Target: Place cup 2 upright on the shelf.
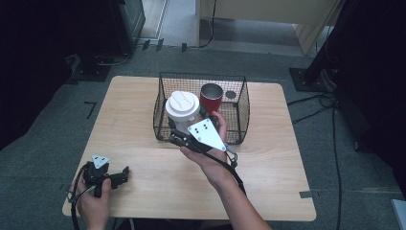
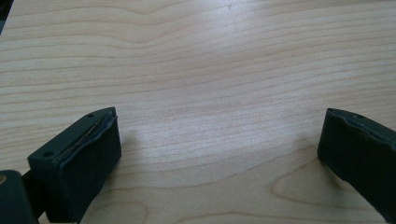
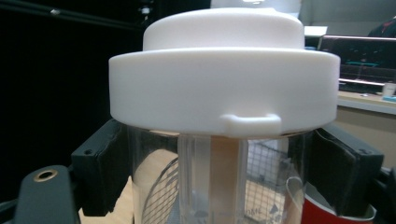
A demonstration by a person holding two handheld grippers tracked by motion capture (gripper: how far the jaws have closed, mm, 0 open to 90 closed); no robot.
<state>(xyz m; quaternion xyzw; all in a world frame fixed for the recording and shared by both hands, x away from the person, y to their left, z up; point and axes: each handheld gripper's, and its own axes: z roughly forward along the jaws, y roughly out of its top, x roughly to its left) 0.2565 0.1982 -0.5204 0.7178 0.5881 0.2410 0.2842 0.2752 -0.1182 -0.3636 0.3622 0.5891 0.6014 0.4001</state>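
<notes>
White-lidded jar [image 3: 224,116] clamped by right tongs [image 3: 224,177] (base hidden); left tongs [image 2: 219,154] wide open, holding nothing.

Surface: wooden table [image 1: 143,110], light grain, rounded corners.
Basket [image 1: 242,103]: black wire, on the table at 12 o'clock.
Left gripper [image 1: 125,173]: low at 8 o'clock.

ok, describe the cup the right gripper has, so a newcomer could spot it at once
Find the black wire basket at the table's far middle. At its front left stands a clear cup with a wide white lid, the right gripper clamped on its body. The red cup beside it is opaque and lidless.
</notes>
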